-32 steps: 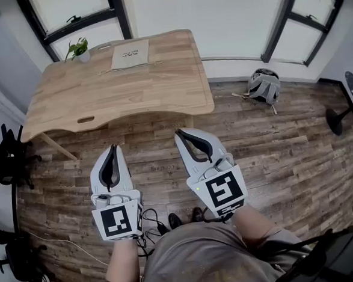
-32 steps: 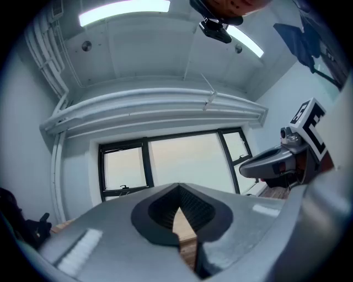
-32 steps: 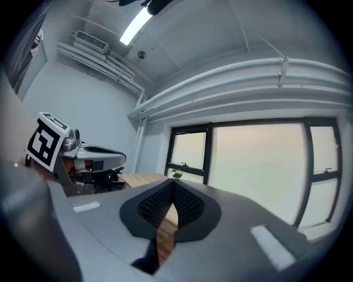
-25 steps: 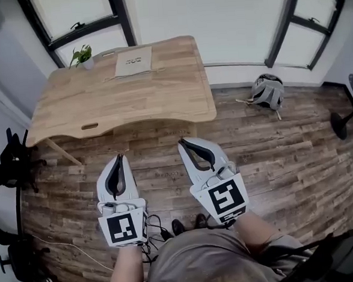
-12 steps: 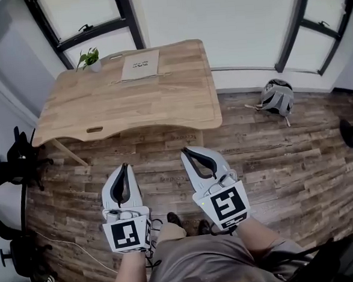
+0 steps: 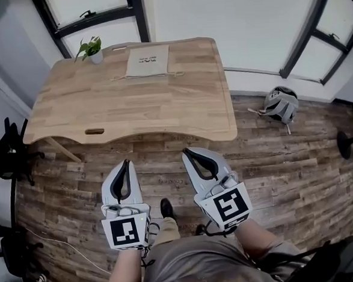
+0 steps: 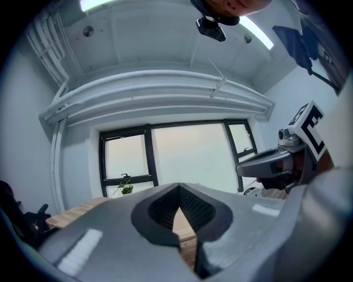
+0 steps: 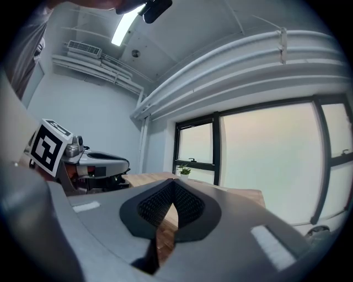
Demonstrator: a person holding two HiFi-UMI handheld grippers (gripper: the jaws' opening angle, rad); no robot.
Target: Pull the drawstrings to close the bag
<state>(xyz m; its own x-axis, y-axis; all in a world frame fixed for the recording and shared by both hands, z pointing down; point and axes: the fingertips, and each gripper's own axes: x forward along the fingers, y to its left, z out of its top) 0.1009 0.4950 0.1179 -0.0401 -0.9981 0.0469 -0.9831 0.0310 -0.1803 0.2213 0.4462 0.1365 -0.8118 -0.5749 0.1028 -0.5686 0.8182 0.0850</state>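
Over the floor [image 6: 286, 160], nearest the person, the left gripper [image 6: 127, 164] and right gripper [image 6: 187, 151] are hovering side by side — jaws closed tip to tip, gripping nothing. Farther off, the bag [image 6: 148, 60] is lying flat at the table's [image 6: 132, 110] far edge, near the plant [image 6: 90, 48].

Print on the bag [image 6: 147, 61] is unreadably small.

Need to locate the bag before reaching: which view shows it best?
Head view: the bag lies flat, whole, on the table, far side. Both gripper views catch only table and plant; no bag can be made out.
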